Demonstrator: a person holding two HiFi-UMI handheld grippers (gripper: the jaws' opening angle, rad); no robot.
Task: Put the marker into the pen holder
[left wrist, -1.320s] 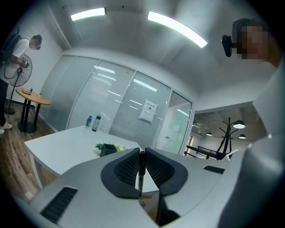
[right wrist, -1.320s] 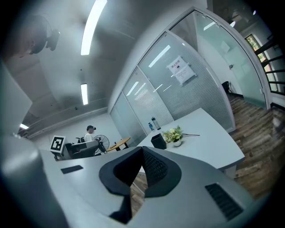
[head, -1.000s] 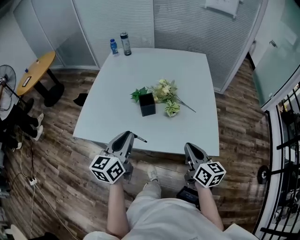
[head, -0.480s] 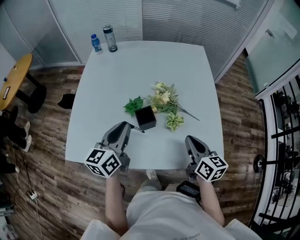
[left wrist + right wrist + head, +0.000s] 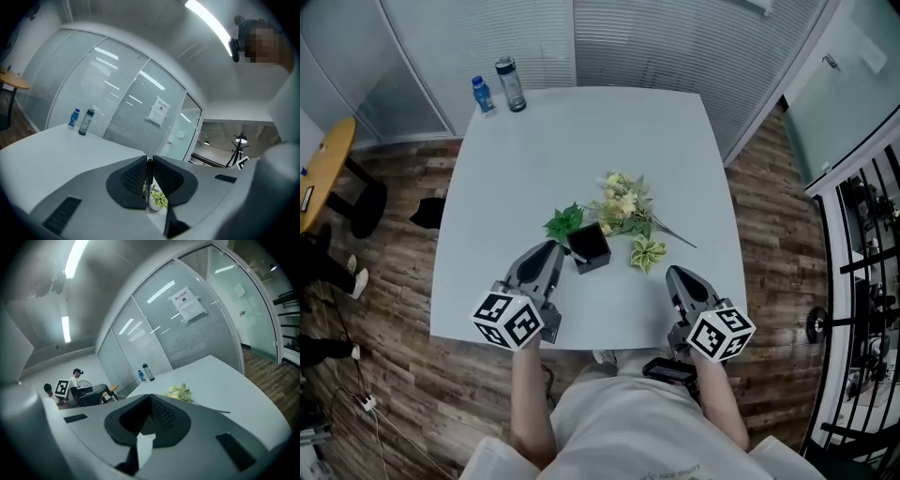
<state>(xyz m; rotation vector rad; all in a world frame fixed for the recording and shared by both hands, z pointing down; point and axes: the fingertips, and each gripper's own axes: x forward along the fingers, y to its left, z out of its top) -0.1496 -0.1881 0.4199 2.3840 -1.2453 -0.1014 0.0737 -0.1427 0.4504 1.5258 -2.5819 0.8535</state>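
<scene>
Black slim marker is pinched crosswise in the left gripper. The jaws are closed on its barrel and both ends poke out past the pads. In the head view that gripper sits just left of the black square open-top pen holder. The marker's free end is near the holder's left rim but not inside yet. I can't tell whether it's touching the rim.

Risks, my read:
- The marker looks closer to lying flat than pointing down. If it isn't tipped upright before release, it could bridge the rim or drop onto the pale grey surface.
- The holder looks light and nothing braces it. A tip catching the rim could shove or topple it.
- The grip is on a thin round barrel, so the marker may pivot in the jaws if the tip catches.
- The green leaf sprig crowds the holder's back-left corner and could snag the tip.

Containers:
- Holder: the inside is dark, and nothing shows above the rim.
- Small blue-capped bottle and taller dark bottle stand side by side at the far-left corner, both capped. I can't read their contents.

The cream artificial flowers lie behind the holder, to its right. A variegated leaf lies just to its right.

The right gripper is near the surface's front edge, well apart from the holder. Its jaws are closed with nothing between them.
</scene>
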